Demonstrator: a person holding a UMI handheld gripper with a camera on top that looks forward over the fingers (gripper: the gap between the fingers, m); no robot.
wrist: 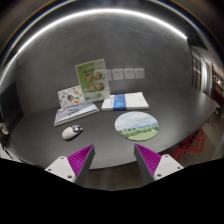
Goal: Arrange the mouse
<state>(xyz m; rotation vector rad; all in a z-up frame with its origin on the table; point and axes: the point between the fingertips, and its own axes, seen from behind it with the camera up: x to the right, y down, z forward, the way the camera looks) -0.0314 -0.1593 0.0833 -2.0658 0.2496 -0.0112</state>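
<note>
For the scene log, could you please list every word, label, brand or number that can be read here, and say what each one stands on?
No text can be read in the gripper view.
Upright leaflet: printed, too small to read.
Flat leaflet beside the mouse: printed, blurred.
Booklet with a blue stripe: no legible text.
Round mat: picture only, nothing legible.
The gripper is open, short of the mouse.

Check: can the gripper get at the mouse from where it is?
Probably yes. The gripper is open, and the mouse sits ahead of its left finger on bare table, nothing between them.
</note>
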